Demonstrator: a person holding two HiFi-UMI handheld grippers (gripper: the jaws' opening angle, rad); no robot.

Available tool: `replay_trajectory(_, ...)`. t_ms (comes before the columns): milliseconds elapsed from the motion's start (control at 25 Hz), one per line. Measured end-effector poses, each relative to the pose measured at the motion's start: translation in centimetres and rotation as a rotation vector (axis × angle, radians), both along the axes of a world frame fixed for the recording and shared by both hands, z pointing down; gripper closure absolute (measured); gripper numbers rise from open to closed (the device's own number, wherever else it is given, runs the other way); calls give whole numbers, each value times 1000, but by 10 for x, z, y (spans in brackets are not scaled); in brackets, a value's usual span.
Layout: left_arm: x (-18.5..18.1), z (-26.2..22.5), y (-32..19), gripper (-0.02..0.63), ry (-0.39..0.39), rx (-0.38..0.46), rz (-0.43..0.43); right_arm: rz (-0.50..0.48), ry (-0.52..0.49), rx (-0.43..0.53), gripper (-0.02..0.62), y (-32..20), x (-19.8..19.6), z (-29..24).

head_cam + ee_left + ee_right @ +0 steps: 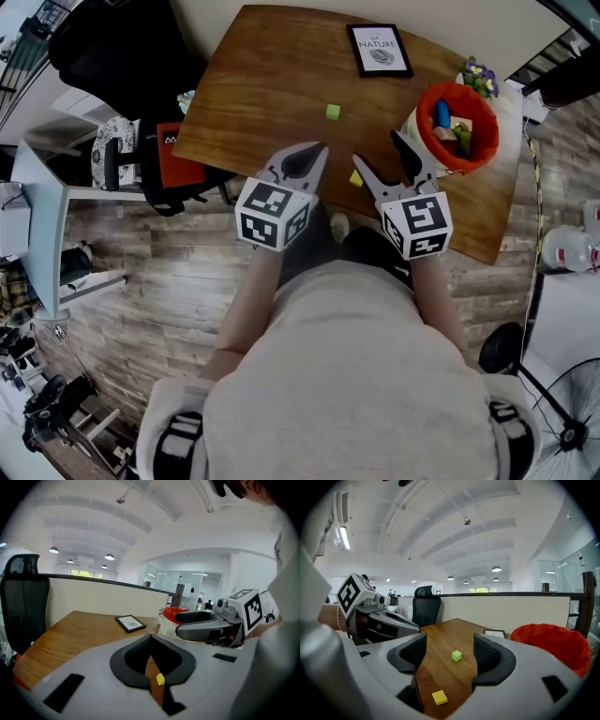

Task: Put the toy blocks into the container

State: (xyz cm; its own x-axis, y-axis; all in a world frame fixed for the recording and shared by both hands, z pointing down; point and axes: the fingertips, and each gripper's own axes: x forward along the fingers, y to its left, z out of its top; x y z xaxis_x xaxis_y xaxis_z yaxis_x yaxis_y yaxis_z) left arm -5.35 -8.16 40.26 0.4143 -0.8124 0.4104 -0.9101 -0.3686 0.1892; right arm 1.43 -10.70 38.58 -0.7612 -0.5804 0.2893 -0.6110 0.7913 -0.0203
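Observation:
A small green block point(333, 112) point(456, 656) lies on the wooden table point(262, 84), out past both grippers. A yellow block point(355, 178) point(439, 697) point(161, 679) sits near the table's front edge, between the two grippers. The orange container point(457, 127) point(553, 644) point(176, 613) stands at the right with several coloured blocks inside. My left gripper point(317, 153) point(150, 641) is shut with nothing in it, just left of the yellow block. My right gripper point(380, 155) point(447, 648) stands open and empty over the table, with the yellow block low between its jaws.
A framed picture point(379, 49) point(131, 623) lies at the table's far side. A small flower pot point(480, 77) stands behind the container. A black office chair point(122, 47) and a red-and-black bag point(173, 159) are to the left of the table.

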Motion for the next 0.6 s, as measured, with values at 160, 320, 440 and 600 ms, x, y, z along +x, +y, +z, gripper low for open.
replay_trajectory(160,4,3,-6,592,-7,-25,33,9,-13,-18,288,1,1,0)
replay_trajectory(320,9,9,-15,592,-14,-51,74,34,-12,-49,288,2,8,7)
replay_trajectory(440,13,13,-22,592,-12,-61,103,66,-13,-71,288,-1,15,14)
replay_trajectory(600,16,20,-29,592,-6,-80,146,96,1,-83,288,-7,18,19)
